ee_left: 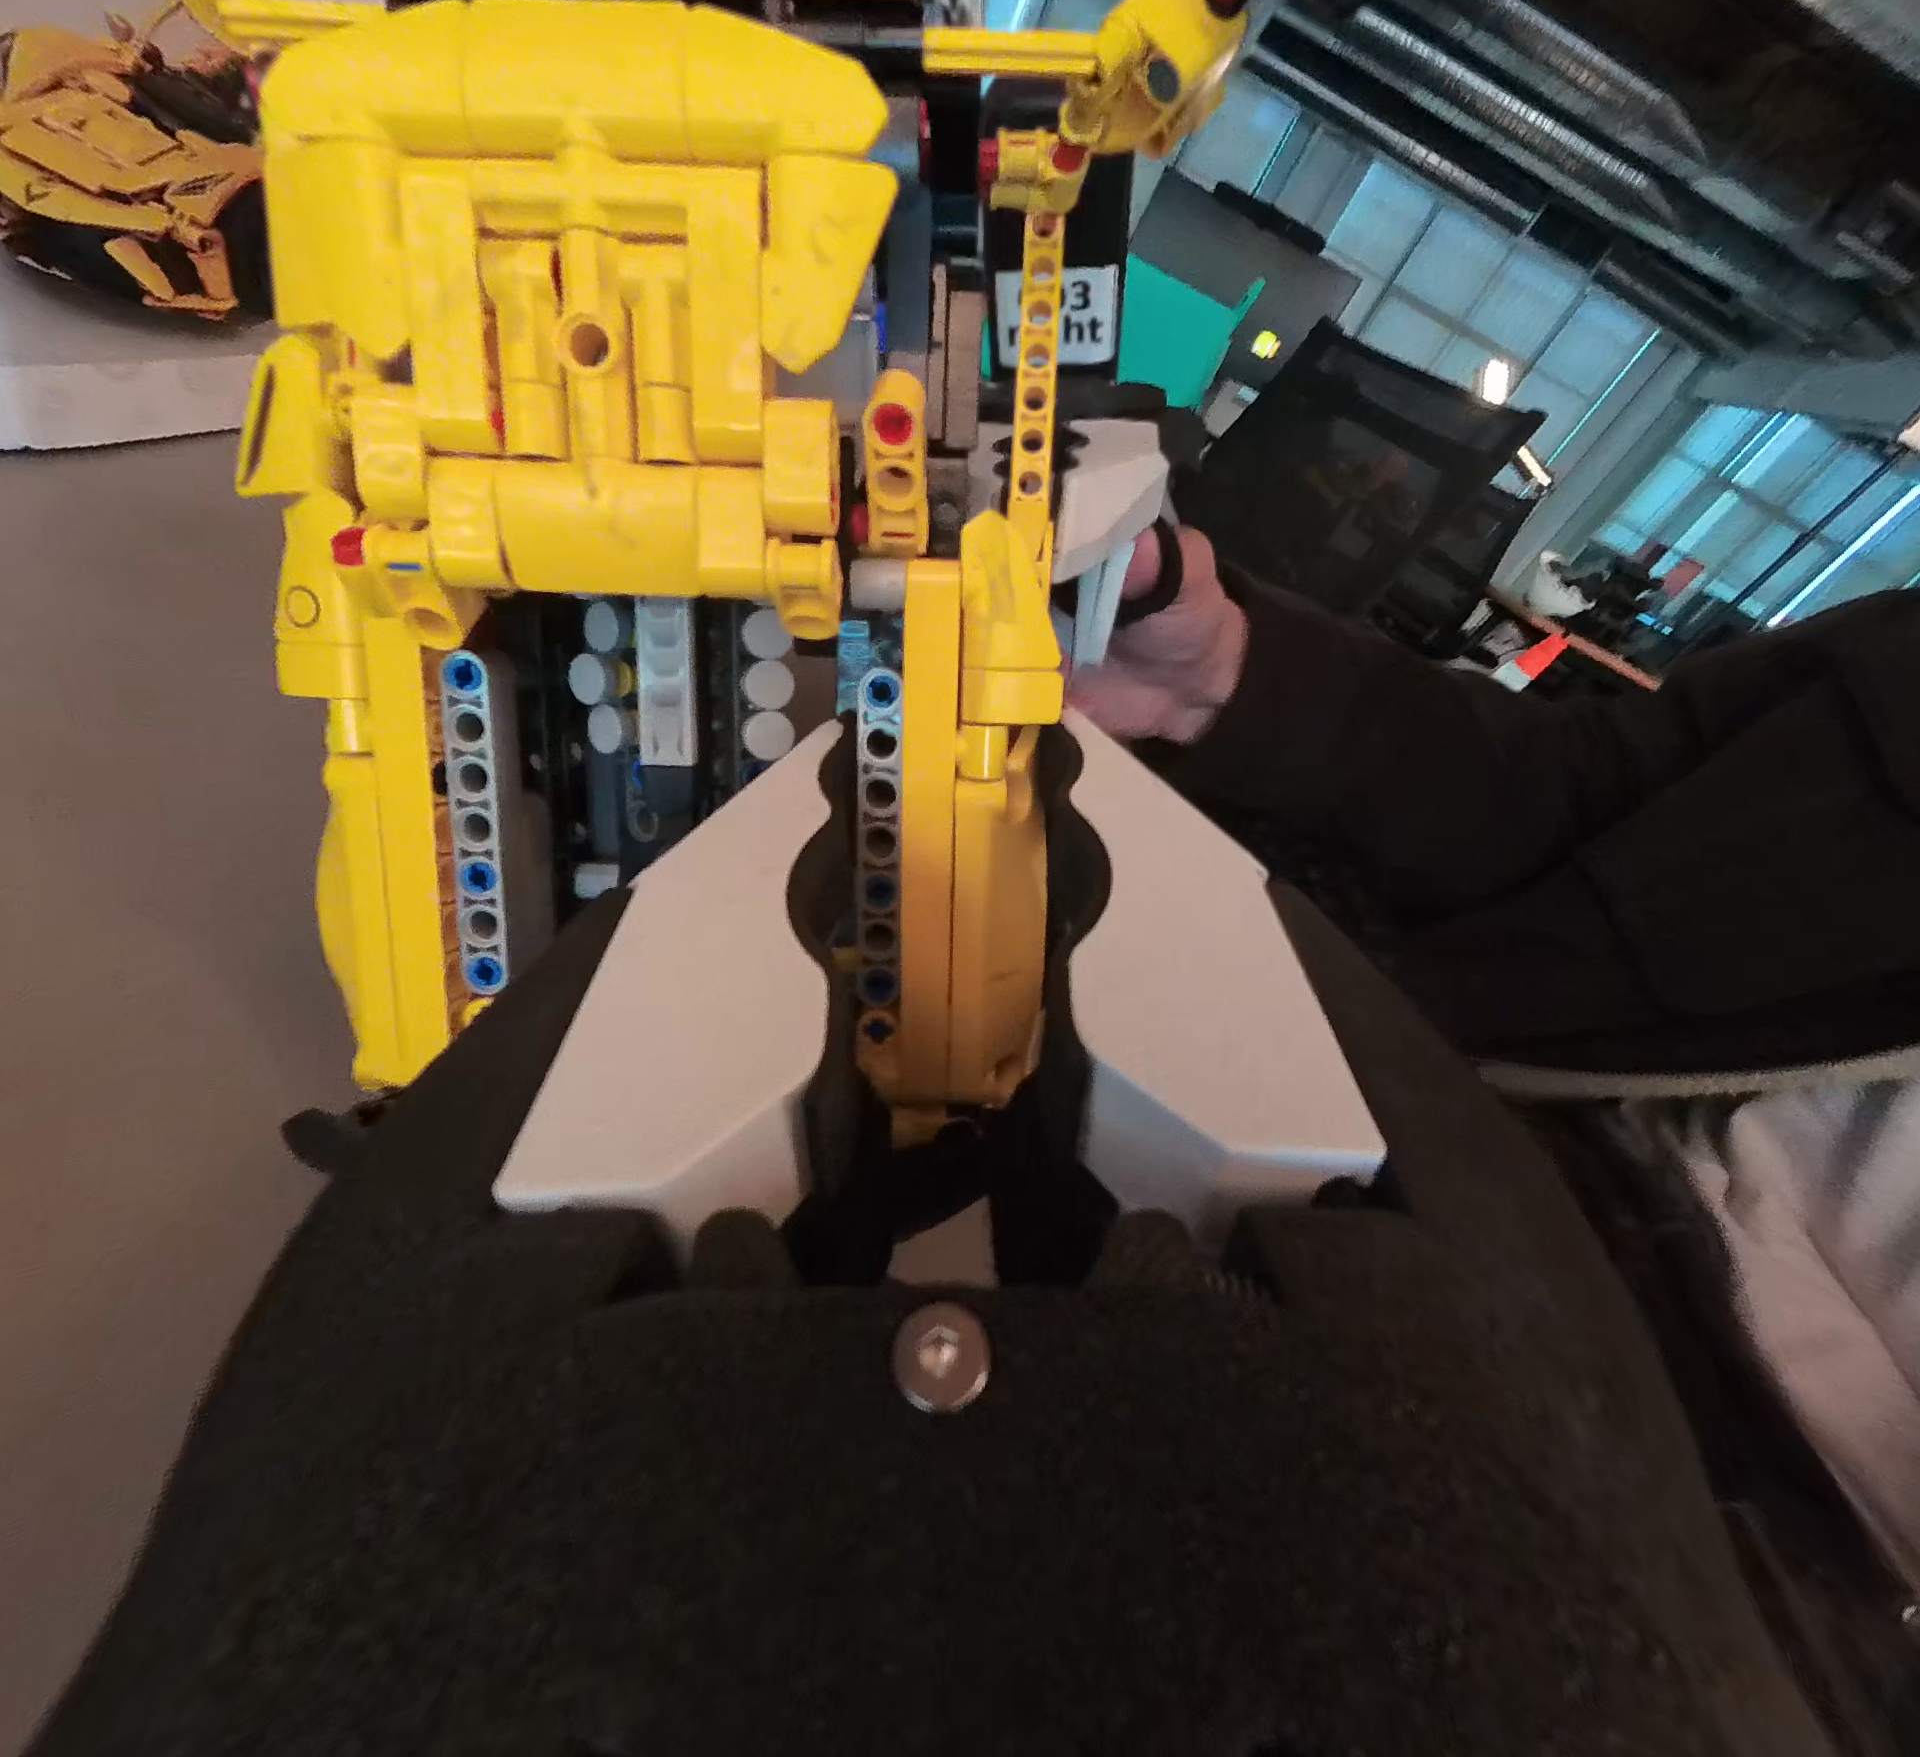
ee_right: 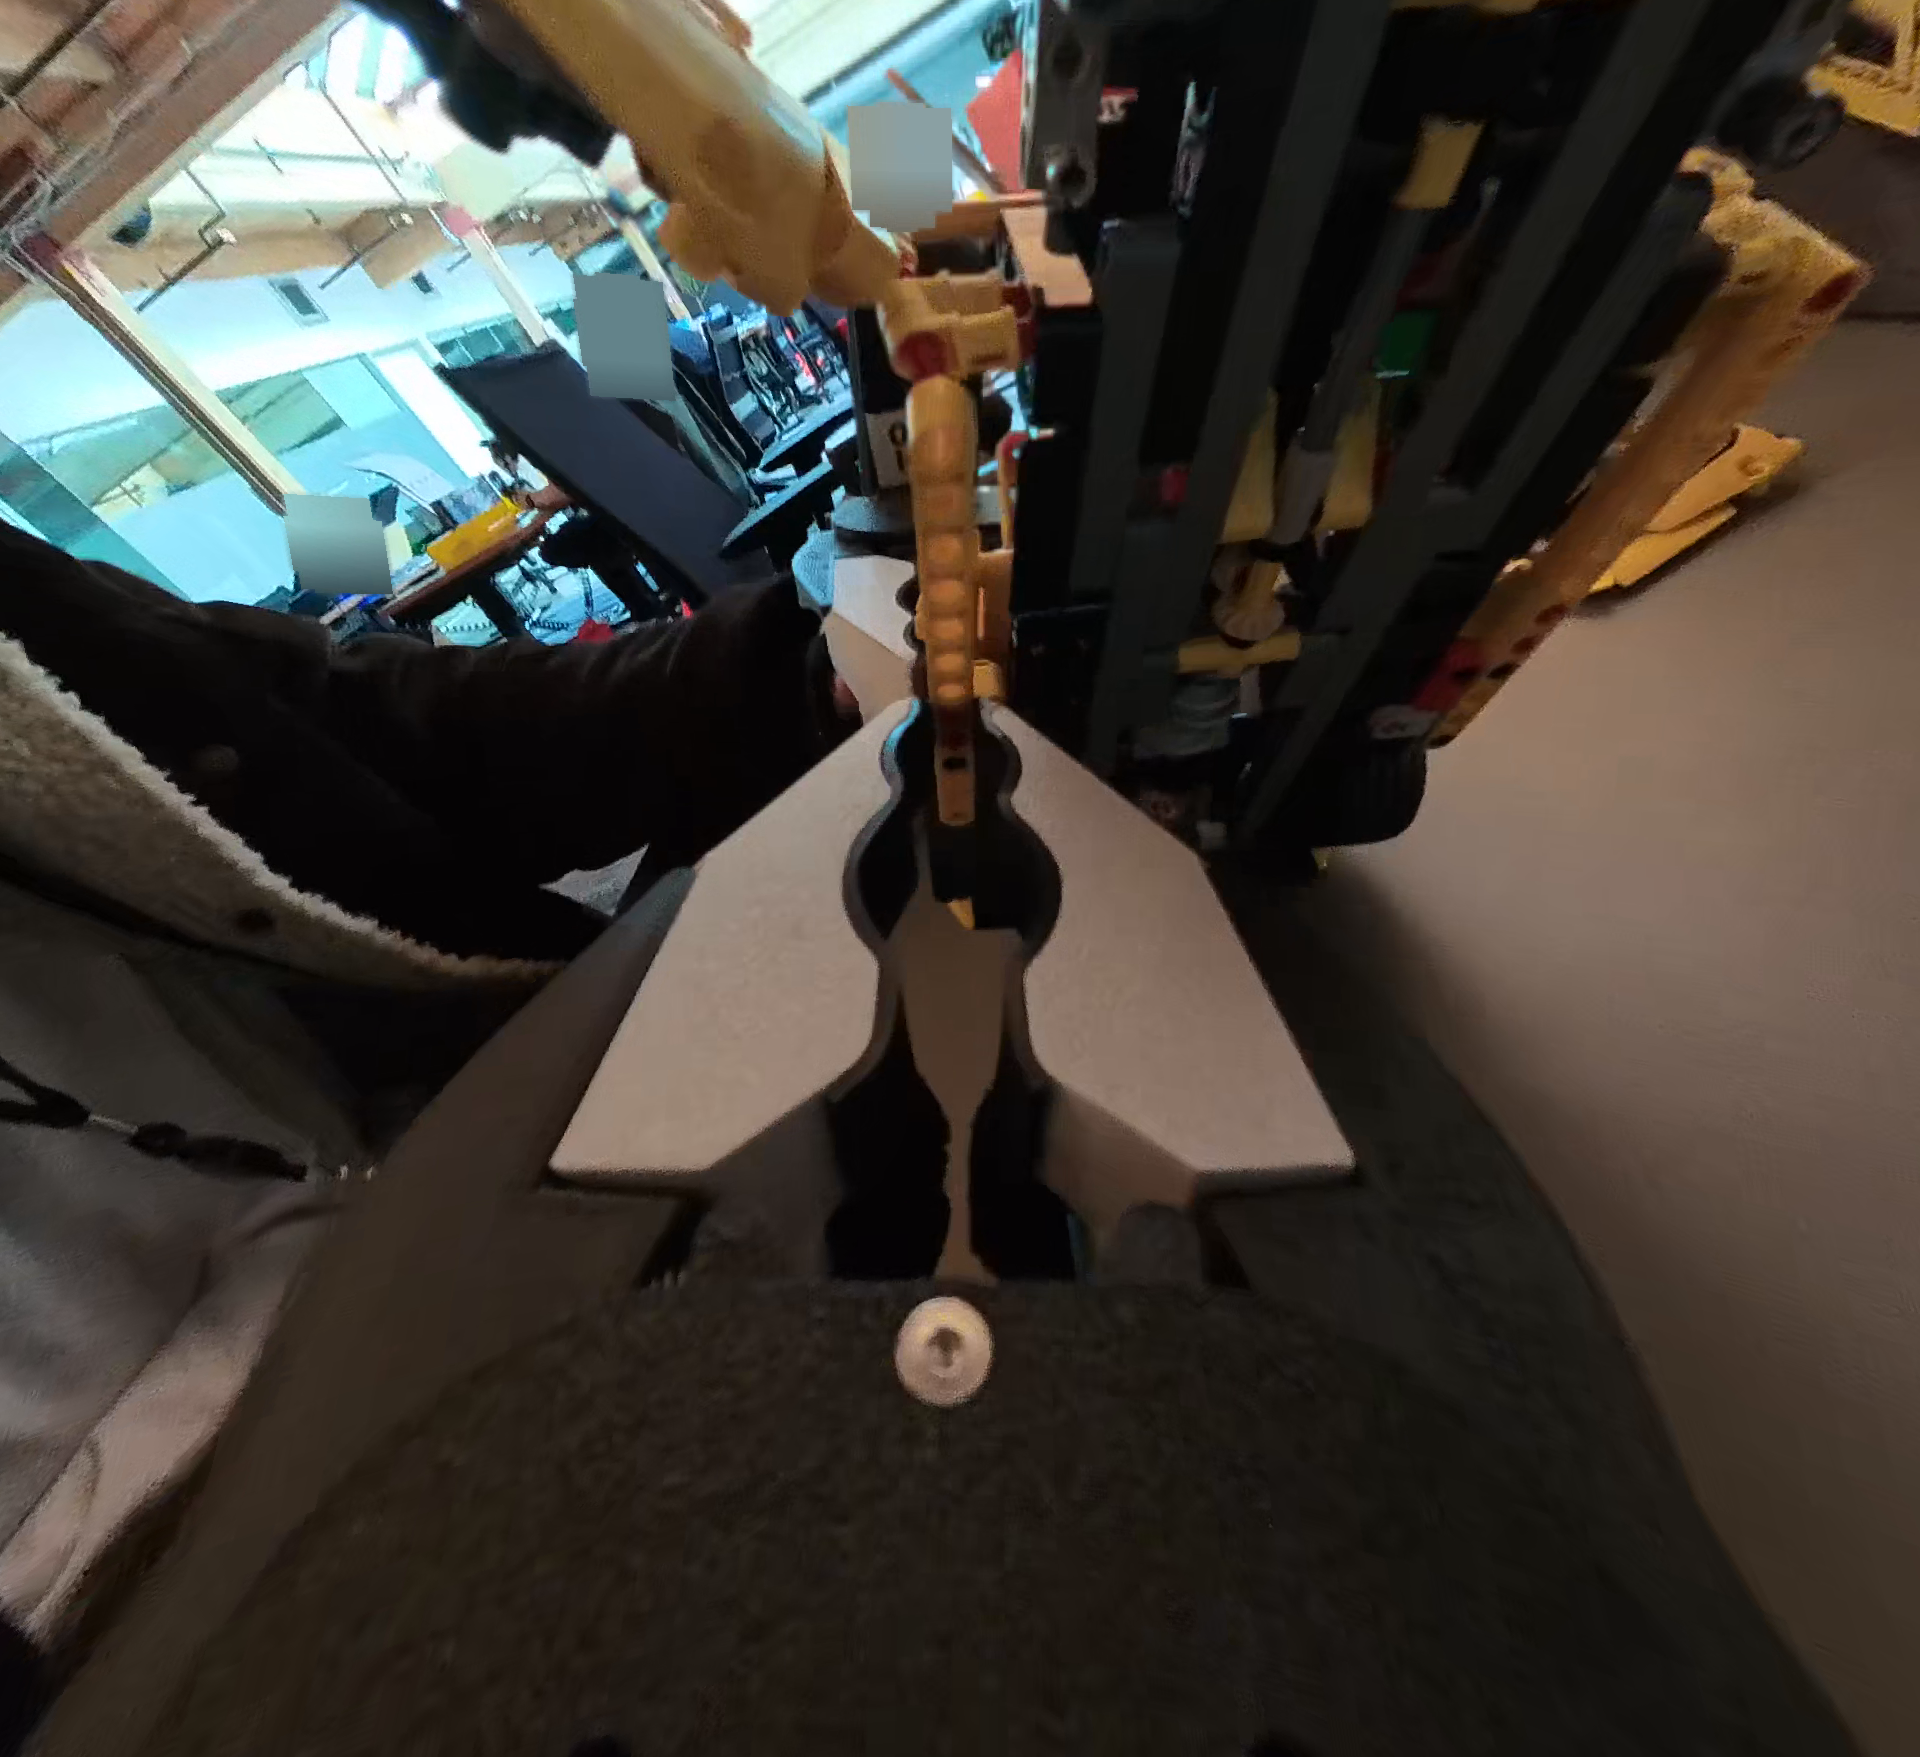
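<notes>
Fingers of the left gripper [ee_left: 951, 751] pinch a curved yellow side panel [ee_left: 971, 876] of a toy-brick vehicle model [ee_left: 582, 305], the white pads pressed to either flank of it. In the right wrist view the right gripper [ee_right: 951, 720] has its fingers nearly together, nipping the lower end of a thin yellow perforated beam [ee_right: 948, 585] at the tips.

Both parts belong to the same model, which is held up off the grey table [ee_left: 125, 772] — it fills the left wrist view from 9 to 1 o'clock. Its long axis runs 6 to 12, and which end is the nose I cannot tell. The beam also runs 6 to 12, hinged at its top to a yellow arm [ee_left: 1195, 14] leaning toward 1 o'clock.

I judge the model light and rigid but fragile: snap-fit pieces, slick plastic. The slim beam would flex or pop off — the framed body is the safer hold.

At 10 o'clock lies a box [ee_left: 104, 180] showing a yellow car.
</notes>
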The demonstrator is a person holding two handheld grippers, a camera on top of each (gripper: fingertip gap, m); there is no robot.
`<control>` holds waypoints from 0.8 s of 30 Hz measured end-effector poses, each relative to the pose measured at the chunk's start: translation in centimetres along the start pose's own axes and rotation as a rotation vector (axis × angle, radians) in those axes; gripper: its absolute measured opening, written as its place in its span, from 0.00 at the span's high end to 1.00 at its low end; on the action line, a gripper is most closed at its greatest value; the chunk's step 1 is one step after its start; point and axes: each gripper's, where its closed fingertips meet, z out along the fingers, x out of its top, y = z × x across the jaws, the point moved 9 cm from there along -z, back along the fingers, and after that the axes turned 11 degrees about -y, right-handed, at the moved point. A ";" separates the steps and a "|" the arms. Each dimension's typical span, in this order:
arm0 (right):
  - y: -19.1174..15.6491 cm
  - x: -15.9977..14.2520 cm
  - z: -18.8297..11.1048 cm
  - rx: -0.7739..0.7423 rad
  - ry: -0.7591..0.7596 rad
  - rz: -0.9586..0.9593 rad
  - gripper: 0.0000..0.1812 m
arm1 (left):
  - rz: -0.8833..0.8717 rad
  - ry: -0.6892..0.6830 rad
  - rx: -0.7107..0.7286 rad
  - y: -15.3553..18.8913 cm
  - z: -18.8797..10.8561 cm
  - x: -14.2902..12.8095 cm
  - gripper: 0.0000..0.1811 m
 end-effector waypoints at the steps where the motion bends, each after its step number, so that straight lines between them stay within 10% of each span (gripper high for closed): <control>1: -0.1 -0.1 -0.1 0.001 -0.009 -0.004 0.97 | 0.009 -0.009 0.004 0.1 0.1 0.0 0.82; 9: 1.2 -1.0 -7.2 -0.100 0.087 0.044 0.96 | -0.132 0.158 0.001 -2.1 -3.6 0.0 0.82; 24: 0.7 -0.1 -6.4 -0.095 0.206 0.090 0.96 | 0.181 -0.168 0.236 -0.6 0.0 0.1 0.82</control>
